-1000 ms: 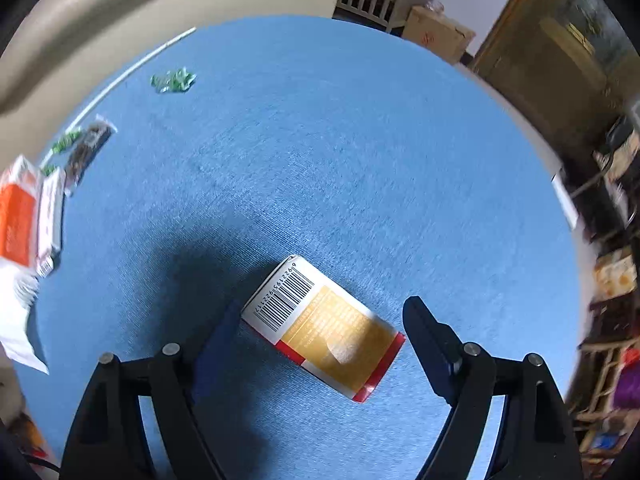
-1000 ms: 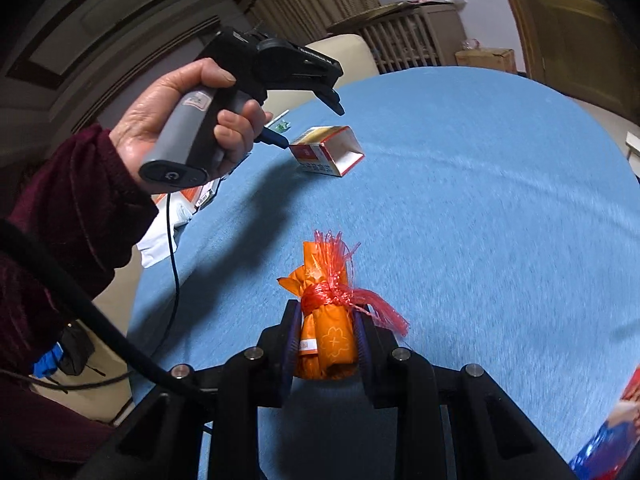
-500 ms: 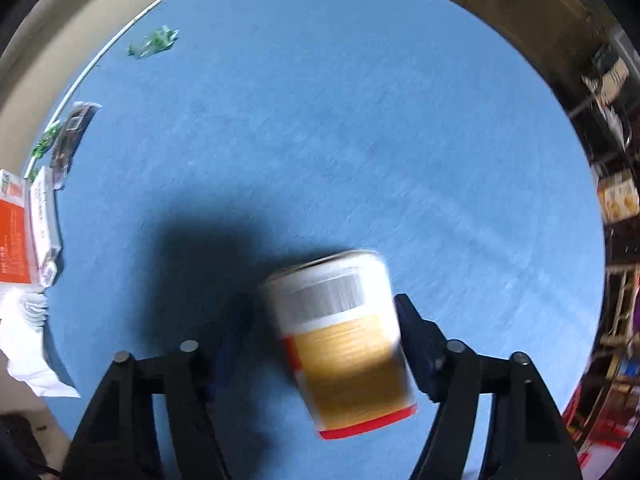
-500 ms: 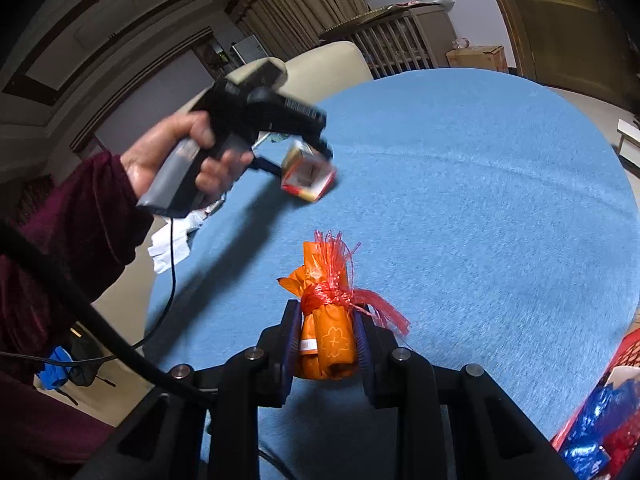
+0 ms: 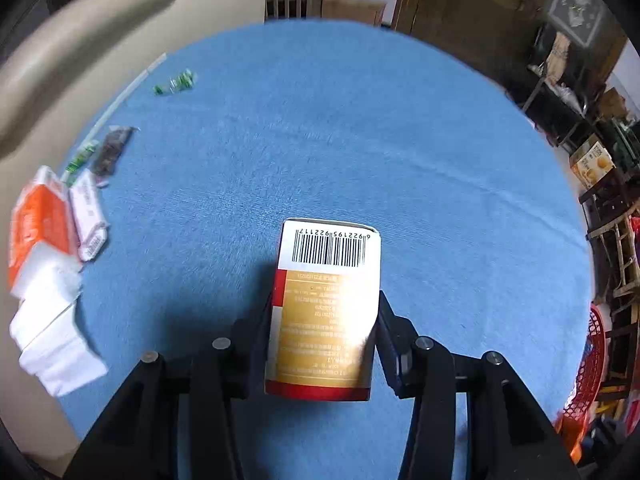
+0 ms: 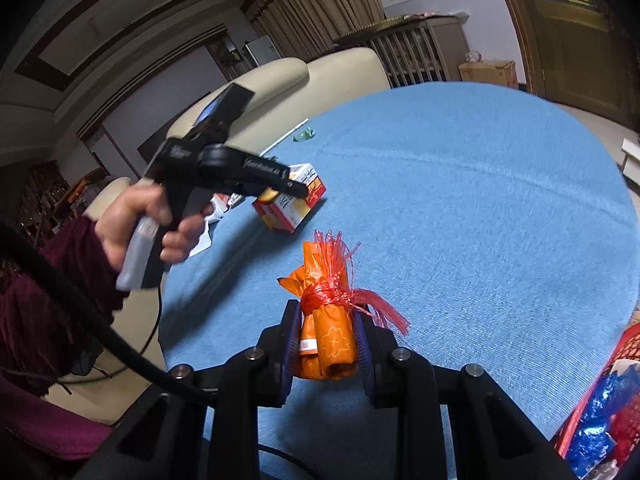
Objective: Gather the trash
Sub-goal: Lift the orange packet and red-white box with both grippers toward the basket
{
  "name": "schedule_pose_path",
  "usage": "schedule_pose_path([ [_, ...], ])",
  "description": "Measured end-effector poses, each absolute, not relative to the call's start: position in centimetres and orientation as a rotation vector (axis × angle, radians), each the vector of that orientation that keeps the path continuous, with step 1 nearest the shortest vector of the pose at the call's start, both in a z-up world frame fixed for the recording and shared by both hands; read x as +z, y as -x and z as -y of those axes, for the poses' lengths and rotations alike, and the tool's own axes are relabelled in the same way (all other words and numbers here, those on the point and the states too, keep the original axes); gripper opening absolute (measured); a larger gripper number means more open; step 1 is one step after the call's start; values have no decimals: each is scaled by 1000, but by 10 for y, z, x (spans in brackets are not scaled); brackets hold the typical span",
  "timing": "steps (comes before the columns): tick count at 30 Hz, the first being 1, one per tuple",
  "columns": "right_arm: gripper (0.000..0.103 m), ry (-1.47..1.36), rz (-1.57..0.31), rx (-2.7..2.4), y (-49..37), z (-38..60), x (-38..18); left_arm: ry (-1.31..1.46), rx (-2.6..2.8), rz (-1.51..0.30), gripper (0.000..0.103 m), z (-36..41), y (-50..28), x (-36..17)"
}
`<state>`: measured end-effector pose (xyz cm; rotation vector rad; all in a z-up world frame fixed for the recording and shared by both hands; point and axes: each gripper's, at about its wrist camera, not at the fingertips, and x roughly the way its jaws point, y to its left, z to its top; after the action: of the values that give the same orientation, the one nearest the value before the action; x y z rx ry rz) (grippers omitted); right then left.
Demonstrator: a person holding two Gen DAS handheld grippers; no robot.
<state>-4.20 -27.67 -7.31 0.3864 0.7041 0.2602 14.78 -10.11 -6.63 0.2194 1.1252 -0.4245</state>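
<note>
Lifted off the blue table (image 5: 400, 152) since a second ago, the carton (image 5: 326, 312) sits clamped in the left gripper (image 5: 323, 344); right gripper (image 6: 326, 344) grips an orange bundle (image 6: 326, 332); thin cardboard could buckle and slip.

Soft, even indoor light falls on the blue tabletop (image 5: 400, 160), with a dark shadow pooled near its front edge under the carton (image 5: 326, 312), whose gold face carries a white glare patch. Both fisheye views bend strongly and go black at the corners. The wrappers (image 5: 52, 240) at the tabletop's left edge are smeared with blur.
</note>
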Motion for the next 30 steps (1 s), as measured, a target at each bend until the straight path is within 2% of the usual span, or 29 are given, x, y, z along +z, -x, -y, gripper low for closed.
schedule_pose_path([
  [11, 28, -407, -580, 145, 108, 300, -40, -322, -414, -769, 49, 117, -2, 21],
  [21, 28, -422, -468, 72, 179, 320, -2, -392, -451, -576, 49, 143, 91, 61],
  [30, 28, -429, -378, 26, 240, 334, 25, -406, -484, -478, 49, 160, 148, 88],
])
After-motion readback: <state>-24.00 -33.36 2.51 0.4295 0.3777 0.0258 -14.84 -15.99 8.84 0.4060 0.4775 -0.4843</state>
